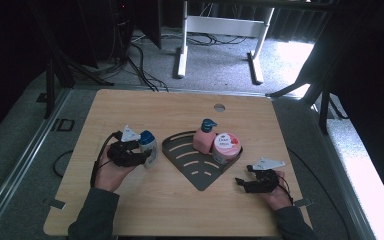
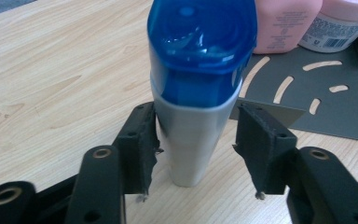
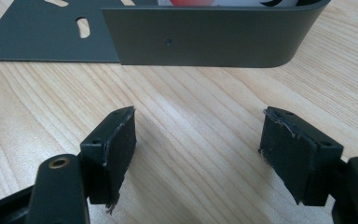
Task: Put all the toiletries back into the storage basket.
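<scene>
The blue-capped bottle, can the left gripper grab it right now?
Probably yes. The blue-capped bottle stands upright between the left gripper's fingers, one already at its side, a small gap at the other. Nothing is in between.

Table (image 1: 145, 200): pale wood-grain laminate, smooth. Bottle (image 2: 193, 116): glossy plastic, translucent blue cap. Corner tray (image 3: 205, 39): matt dark-grey metal (slotted). Pads (image 3: 116, 144): rough black rubber, frayed edges.

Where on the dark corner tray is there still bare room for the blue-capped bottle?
The tray's slotted front, toward its pointed corner, is bare. Its back is crowded: the pink pump bottle and the Dove jar stand against the rear wall. The blue-capped bottle stands left of the tray.
</scene>
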Tool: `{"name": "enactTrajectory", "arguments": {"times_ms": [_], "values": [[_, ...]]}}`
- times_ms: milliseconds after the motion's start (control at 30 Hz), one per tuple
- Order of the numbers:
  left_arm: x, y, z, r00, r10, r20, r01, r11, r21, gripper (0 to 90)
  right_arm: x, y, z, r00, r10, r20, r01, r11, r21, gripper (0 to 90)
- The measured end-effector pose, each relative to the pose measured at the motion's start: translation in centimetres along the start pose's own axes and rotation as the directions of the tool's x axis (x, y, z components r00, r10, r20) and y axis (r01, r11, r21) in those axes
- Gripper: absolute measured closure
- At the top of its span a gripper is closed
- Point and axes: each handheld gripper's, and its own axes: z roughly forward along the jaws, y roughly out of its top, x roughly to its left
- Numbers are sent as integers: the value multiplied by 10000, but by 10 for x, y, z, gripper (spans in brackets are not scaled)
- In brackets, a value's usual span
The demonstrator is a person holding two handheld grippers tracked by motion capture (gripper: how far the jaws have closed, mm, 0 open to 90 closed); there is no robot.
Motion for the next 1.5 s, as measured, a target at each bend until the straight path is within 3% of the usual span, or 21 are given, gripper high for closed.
{"name": "enactTrajectory", "arguments": {"times_ms": [600,1200,1500], "values": [[-2,17,-2,9996,203,-189,-200,9997,161,459,0,0,0,10000,-3,-13,3,10000,14,263],[-4,38,1,9970,720,-280,-697,9946,770,461,0,1,1,10000,-18,-19,18,10000,14,263],[-3,43,6,9970,740,-236,-712,9920,1047,467,-1,1,1,10000,7,-37,-7,10000,6,263]]}}
